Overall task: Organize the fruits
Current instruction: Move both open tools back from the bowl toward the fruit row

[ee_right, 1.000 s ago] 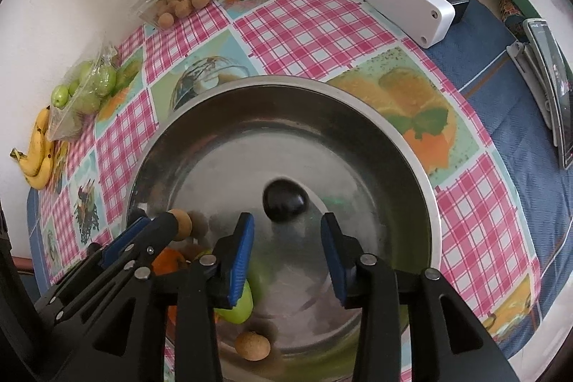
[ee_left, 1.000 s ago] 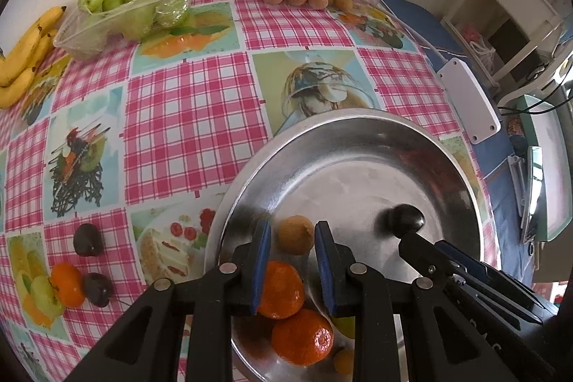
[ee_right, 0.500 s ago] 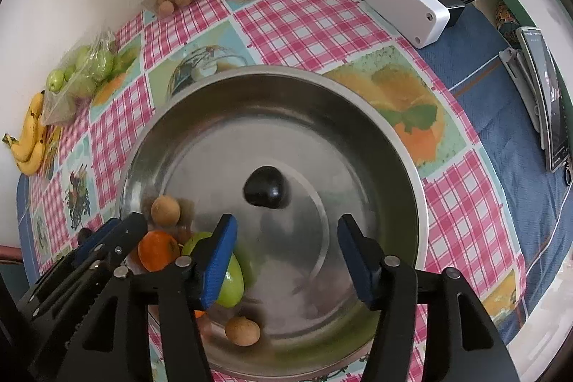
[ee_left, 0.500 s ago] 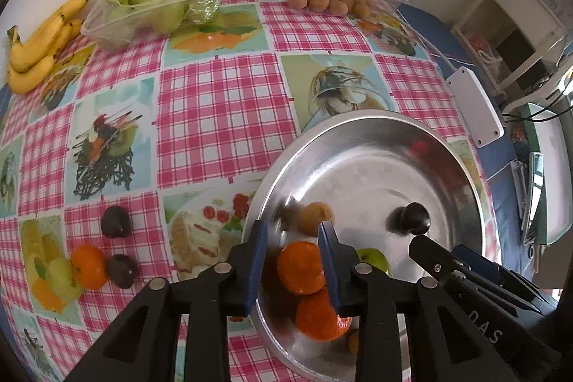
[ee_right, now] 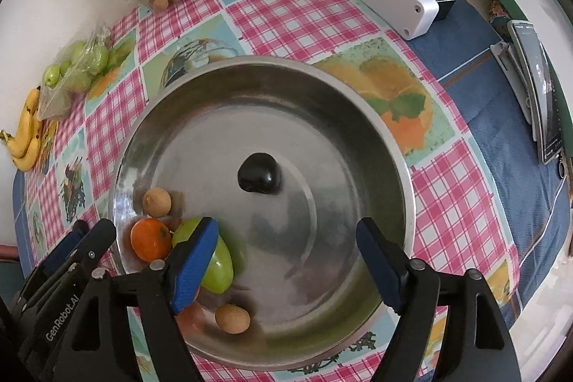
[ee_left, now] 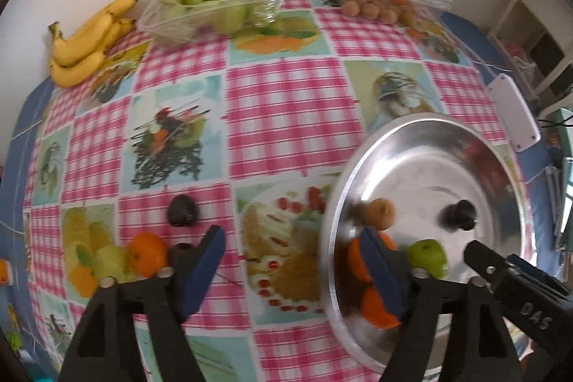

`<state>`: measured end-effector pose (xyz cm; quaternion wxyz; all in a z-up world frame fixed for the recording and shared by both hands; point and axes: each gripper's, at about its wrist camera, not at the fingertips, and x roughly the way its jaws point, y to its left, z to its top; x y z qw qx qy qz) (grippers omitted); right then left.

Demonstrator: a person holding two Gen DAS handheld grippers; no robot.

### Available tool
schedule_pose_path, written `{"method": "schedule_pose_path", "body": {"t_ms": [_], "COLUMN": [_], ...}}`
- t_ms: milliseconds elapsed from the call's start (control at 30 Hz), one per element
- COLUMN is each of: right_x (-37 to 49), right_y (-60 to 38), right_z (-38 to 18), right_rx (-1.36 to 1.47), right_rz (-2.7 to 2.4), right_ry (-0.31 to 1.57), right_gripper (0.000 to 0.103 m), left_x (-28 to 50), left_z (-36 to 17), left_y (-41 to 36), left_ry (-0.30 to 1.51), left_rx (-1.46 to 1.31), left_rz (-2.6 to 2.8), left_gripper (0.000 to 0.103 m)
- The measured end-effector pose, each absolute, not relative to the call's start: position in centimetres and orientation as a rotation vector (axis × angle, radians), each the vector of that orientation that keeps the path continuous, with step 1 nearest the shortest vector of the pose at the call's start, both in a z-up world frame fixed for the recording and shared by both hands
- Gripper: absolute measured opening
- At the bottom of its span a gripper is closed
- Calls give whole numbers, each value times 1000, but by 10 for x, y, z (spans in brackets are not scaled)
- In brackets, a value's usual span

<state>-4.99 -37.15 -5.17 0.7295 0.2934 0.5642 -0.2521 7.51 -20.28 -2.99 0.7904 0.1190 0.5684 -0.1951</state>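
Note:
A steel bowl (ee_left: 501, 145) (ee_right: 358, 102) holds a dark plum (ee_right: 259, 178), two brown longans (ee_right: 157, 202), a green fruit (ee_right: 218, 265) and oranges (ee_right: 150, 238). My left gripper (ee_left: 292, 271) is open and empty, above the tablecloth at the bowl's left rim. Left of it on the cloth lie an orange (ee_left: 147, 253) and two dark plums (ee_left: 182, 211). My right gripper (ee_right: 288, 260) is open and empty above the near part of the bowl; it shows in the left wrist view (ee_left: 515, 278).
Against the far wall are bananas (ee_left: 86, 42), a tray of green fruit (ee_left: 207, 6) and a clear box of longans (ee_left: 379, 6). A white power box (ee_right: 390, 0) and a phone (ee_right: 540, 88) lie on the blue cloth to the right.
Both grippers have opened wide. The left gripper has swung left, off the bowl toward the loose fruit on the cloth. The right gripper has pulled back a little from the plum.

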Motion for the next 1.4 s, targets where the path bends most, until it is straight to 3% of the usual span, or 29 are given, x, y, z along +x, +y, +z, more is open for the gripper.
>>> {"method": "schedule_pose_path", "body": {"t_ms": [167,233,333,1400], "right_x": [-47,-49,-47,-30], "right_y": [-370,-370,-370,-342], "right_z": [-50,-48,-48,-38], "right_rx": [637,634,631,558], "right_rz": [-550,-552,-554,-522], "right_ry": [1240,1234,1232,1248], "right_gripper": [86,88,96,96], "left_x": [78,78,79,99], "left_z": [-34,-34,-33,-31], "left_y": [-192,-190,-183,-48], "left_ry": [1219,1213,1206,1206], "left_rx": [260,263,258,82], "left_rz": [-382,-372,-355,-184], "left_gripper": [101,103,103,103]}}
